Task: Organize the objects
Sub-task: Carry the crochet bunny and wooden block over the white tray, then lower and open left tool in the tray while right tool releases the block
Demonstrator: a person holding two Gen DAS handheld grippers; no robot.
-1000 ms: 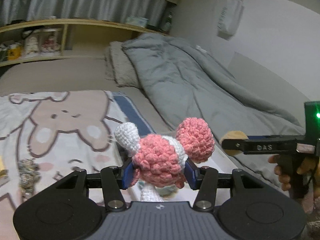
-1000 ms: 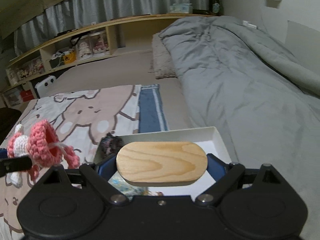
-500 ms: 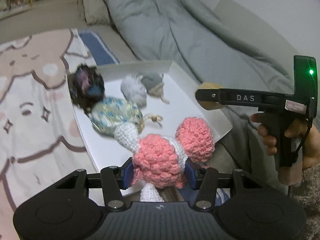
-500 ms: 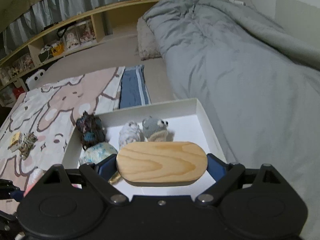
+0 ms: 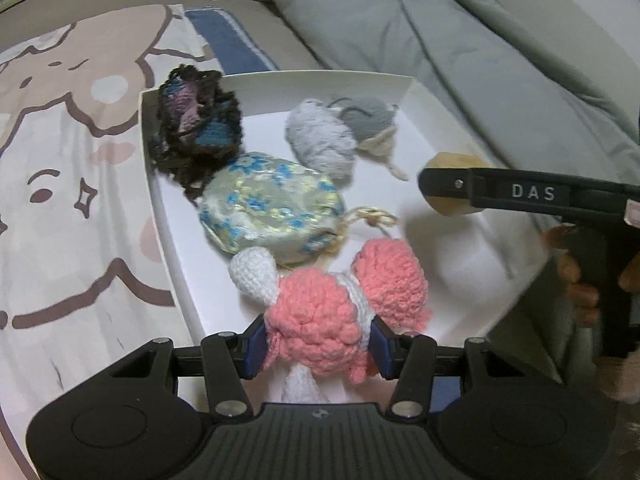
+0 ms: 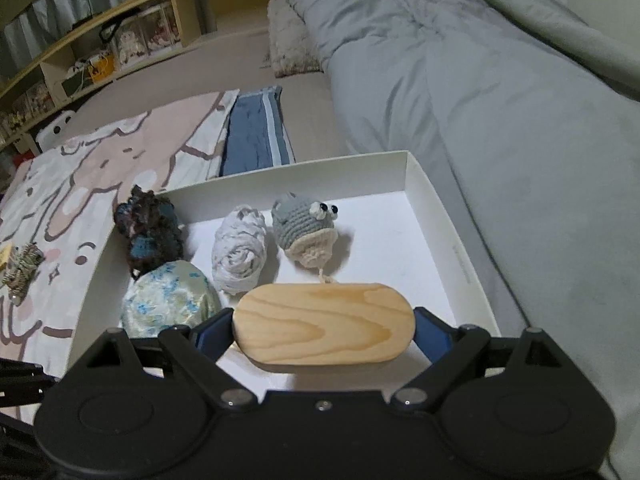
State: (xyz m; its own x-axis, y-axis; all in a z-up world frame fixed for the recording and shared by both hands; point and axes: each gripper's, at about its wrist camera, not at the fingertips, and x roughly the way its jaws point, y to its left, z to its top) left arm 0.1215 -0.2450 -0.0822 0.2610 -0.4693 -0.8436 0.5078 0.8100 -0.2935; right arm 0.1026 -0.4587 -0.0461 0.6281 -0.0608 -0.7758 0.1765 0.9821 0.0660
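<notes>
Both grippers loaded, over white box [image 6: 440, 216] on bed
Left gripper [image 5: 318, 346] pinches pink crochet toy [image 5: 320, 312]; right gripper [image 6: 322, 330] clamps wooden block [image 6: 322, 328]. Dark yarn piece [image 6: 150, 232], floral pouch [image 6: 170, 306], white roll [image 6: 240, 250], grey crochet frog [image 6: 306, 228] crowd box's left and middle

— What's my left gripper [image 5: 318, 344] pinching?

— I see nubbly pink-and-white crochet yarn toy [image 5: 332, 300], matt. In the right view, a smooth, pale oval wooden block [image 6: 322, 326] with visible grain.

— At centre frame?

— A matt white cardboard box [image 6: 440, 216]; inside, a satiny blue-flowered fabric pouch [image 6: 170, 304].
</notes>
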